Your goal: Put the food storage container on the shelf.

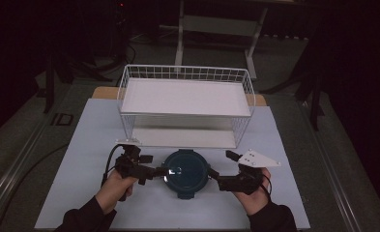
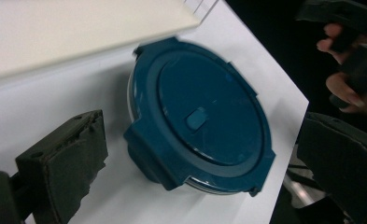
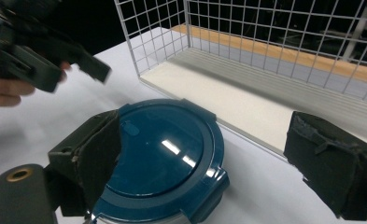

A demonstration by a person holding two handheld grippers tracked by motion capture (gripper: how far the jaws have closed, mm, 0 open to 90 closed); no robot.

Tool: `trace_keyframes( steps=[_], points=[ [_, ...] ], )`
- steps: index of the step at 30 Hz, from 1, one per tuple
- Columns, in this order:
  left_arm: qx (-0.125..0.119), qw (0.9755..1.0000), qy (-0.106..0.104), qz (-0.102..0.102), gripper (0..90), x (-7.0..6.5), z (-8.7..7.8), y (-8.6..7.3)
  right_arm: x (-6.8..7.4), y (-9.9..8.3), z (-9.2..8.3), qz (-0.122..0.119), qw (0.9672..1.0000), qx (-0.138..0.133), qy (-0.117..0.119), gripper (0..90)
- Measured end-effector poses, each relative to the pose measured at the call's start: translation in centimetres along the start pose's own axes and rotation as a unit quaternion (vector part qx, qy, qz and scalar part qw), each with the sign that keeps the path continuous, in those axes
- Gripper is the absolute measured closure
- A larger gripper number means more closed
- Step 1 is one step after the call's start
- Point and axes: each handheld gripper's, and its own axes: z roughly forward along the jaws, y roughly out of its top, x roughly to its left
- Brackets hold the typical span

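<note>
A round dark teal container (image 1: 185,173) with a clip-on lid sits on the white mat (image 1: 88,145), just in front of the wire rack. My left gripper (image 1: 159,171) comes at it from the left, my right gripper (image 1: 212,175) from the right, each with its tips at the rim. In the left gripper view the container (image 2: 200,112) lies between wide jaws of my left gripper (image 2: 200,135), untouched. In the right gripper view the jaws of my right gripper (image 3: 204,135) stand wide around the container (image 3: 162,149); one pad overlaps its edge, and no pressing shows.
A white two-level wire rack (image 1: 185,96) stands on the mat behind the container, its lower shelf (image 3: 246,98) close to the lid. The mat's front edge is near my hands. Dark floor and stands surround the table.
</note>
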Motion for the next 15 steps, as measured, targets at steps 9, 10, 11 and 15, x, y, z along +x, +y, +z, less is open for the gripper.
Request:
trace_keyframes(
  steps=[9, 10, 11, 15],
  points=[
    [0.044, 0.9902, -0.043, -0.125, 2.1, 3.0, 2.1, -0.6, 0.0, -0.6, 0.6, -0.001, 0.9999, 0.016, 0.006, 13.2],
    [0.047, 0.9886, -0.048, -0.135, 5.2, 3.2, 2.2, -0.7, 0.1, -0.7, 0.7, -0.001, 0.9998, 0.02, 0.007, 13.2],
    [0.047, 0.9886, -0.048, -0.135, 7.2, 3.2, 2.2, -0.7, 0.1, -0.7, 0.7, -0.001, 0.9998, 0.02, 0.007, 13.2],
    [0.068, 0.981, -0.062, -0.17, 16.1, 4.0, 2.7, -1.0, 0.0, -1.0, 0.9, 0.002, 0.9996, 0.028, 0.008, 13.9]
  ],
)
